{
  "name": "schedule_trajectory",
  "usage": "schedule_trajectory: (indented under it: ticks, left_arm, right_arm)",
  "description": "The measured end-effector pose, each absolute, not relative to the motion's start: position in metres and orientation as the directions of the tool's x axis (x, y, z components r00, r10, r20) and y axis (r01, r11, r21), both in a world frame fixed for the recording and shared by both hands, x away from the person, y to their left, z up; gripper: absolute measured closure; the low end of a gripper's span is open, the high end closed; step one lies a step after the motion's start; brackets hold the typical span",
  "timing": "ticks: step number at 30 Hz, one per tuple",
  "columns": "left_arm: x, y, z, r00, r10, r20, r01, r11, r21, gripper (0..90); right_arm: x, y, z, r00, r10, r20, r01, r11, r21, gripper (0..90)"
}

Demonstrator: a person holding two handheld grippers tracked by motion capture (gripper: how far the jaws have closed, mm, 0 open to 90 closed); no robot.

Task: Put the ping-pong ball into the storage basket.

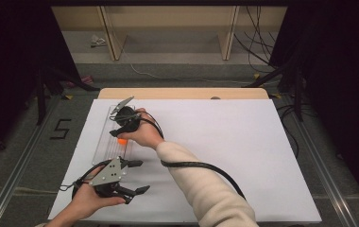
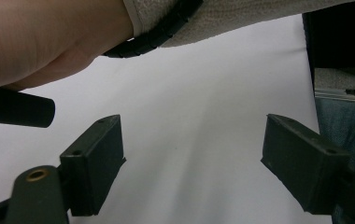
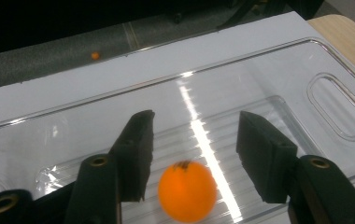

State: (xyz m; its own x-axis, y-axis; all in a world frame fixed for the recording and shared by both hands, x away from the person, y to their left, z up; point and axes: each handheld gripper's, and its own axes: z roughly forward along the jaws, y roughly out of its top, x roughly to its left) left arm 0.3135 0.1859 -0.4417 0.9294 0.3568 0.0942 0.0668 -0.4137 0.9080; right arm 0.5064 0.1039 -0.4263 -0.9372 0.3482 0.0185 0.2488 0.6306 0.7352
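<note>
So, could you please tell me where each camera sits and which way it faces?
High view: above the person's side, looking forward and down at the white table; forearms, left gripper and right gripper show.
Left gripper view: rides the left gripper, facing bare table; the other arm's sleeve crosses.
Right gripper view: rides the right gripper, facing the clear tray.
Shared: the orange ball, also in the high view.

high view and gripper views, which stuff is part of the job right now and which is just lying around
In the job:
- orange ball, between the open jaws of the right gripper
- clear plastic tray under the ball
- left gripper, open, over bare white sheet

Just lying about:
- small orange thing on the floor beyond the table
- cables on the floor by the wooden frame
</note>
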Motion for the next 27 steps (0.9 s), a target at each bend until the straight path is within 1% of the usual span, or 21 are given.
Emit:
schedule_trajectory:
  ticks: [4,14,15,19,22,27]
  left_arm:
    - [0.314,0.186,-0.442,0.929,0.357,0.094,0.067,-0.413,0.908,20.2]
    - [0.314,0.186,-0.442,0.929,0.359,0.093,0.068,-0.412,0.909,20.2]
    - [0.314,0.186,-0.442,0.928,0.36,0.093,0.069,-0.412,0.909,20.1]
    - [0.314,0.186,-0.442,0.928,0.36,0.093,0.069,-0.412,0.909,20.1]
    - [0.314,0.186,-0.442,0.928,0.362,0.092,0.07,-0.41,0.909,20.1]
    - [0.314,0.186,-0.442,0.928,0.362,0.093,0.07,-0.411,0.909,20.1]
  right_arm:
    - [0.506,0.103,-0.424,-0.932,0.362,0.022,0.257,0.617,0.744,38.0]
    - [0.502,0.094,-0.412,-0.931,0.363,0.028,0.252,0.588,0.768,25.1]
    - [0.502,0.093,-0.411,-0.928,0.371,0.025,0.254,0.582,0.772,22.8]
    - [0.501,0.085,-0.406,-0.922,0.386,0.019,0.255,0.572,0.78,18.3]
    - [0.501,0.077,-0.404,-0.919,0.394,0.015,0.257,0.57,0.78,16.8]
    - [0.501,0.063,-0.404,-0.911,0.413,0.013,0.268,0.566,0.78,16.7]
